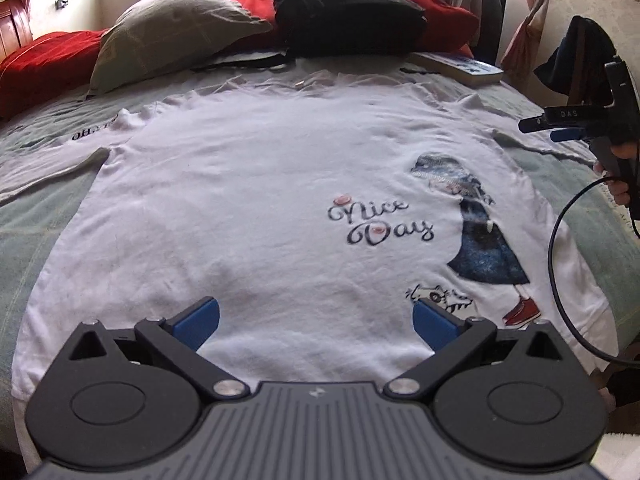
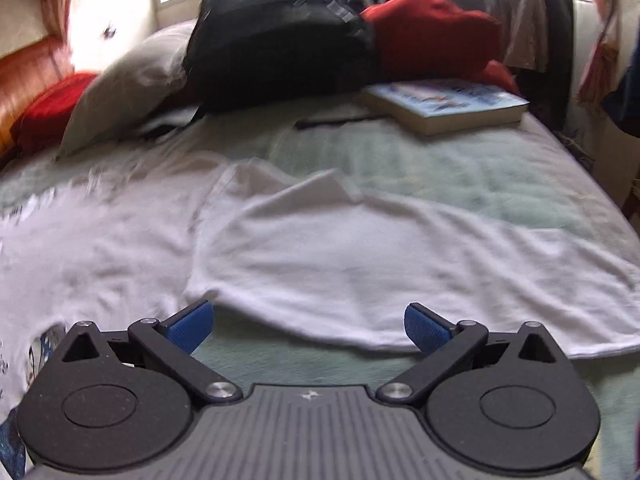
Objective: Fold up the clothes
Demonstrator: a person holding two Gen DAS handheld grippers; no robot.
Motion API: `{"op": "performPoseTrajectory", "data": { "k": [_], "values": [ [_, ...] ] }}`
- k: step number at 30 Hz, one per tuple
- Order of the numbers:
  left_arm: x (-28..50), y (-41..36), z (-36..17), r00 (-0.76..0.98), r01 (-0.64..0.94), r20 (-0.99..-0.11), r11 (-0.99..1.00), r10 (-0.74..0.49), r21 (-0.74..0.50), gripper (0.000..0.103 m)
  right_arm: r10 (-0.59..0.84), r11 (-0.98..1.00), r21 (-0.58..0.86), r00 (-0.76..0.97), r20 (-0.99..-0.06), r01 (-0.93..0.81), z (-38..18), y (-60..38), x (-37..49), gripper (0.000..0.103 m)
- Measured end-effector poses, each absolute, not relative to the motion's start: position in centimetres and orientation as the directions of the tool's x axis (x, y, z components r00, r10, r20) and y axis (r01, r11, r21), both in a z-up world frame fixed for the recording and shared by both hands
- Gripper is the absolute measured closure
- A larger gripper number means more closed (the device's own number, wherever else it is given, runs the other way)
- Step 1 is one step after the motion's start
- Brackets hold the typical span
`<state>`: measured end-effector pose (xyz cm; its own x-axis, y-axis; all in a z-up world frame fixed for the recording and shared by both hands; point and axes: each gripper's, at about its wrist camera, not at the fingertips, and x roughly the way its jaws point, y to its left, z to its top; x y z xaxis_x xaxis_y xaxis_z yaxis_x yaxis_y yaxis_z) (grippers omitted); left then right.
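A white T-shirt with a "Nice Day" print and a girl figure lies spread flat on the pale green bed cover. My left gripper is open and empty, hovering over the shirt's near hem. My right gripper is open and empty above the shirt's sleeve, which lies out flat on the cover. The right gripper also shows in the left wrist view, held in a hand above the shirt's right edge.
At the head of the bed lie a grey pillow, red cushions, a black backpack and a book. A black cable hangs from the right gripper over the bed's right side.
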<state>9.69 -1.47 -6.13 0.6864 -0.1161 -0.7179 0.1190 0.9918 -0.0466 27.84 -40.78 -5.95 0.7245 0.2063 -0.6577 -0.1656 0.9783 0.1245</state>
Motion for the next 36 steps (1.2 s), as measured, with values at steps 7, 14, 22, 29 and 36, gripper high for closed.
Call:
{"op": "performPoseTrajectory", "data": {
  "k": [7,14,22,29,36],
  "values": [
    [9.3,-3.7,-5.8,0.701,0.157,-0.697,0.986,-0.147,-0.05,0.001,0.102,0.948,0.297,0.779,-0.618,0.111,-5.1,-52.7,31.8,0.0],
    [9.8,-4.8,-6.4,0.684,0.135,-0.719,0.99,-0.122,-0.04,0.001,0.002,0.93,0.257,0.697,-0.717,0.262,-9.4,-58.5,35.6,0.0],
    [10.5,-5.8,-6.1,0.689,0.147,-0.714,0.989,-0.127,-0.034,0.001,-0.063,0.938,0.18,0.655,-0.753,0.297,-9.4,-60.9,36.4,0.002],
    [10.4,-6.3,-6.0,0.689,0.175,-0.711,0.984,-0.137,-0.019,0.001,-0.023,0.99,0.077,0.685,-0.728,0.115,-5.9,-52.4,35.8,0.0],
    [10.2,-5.8,-5.8,0.697,0.174,-0.704,0.985,-0.134,-0.015,0.001,0.104,0.994,0.067,0.631,-0.768,-0.082,-5.8,-40.7,39.0,0.0]
  ]
}}
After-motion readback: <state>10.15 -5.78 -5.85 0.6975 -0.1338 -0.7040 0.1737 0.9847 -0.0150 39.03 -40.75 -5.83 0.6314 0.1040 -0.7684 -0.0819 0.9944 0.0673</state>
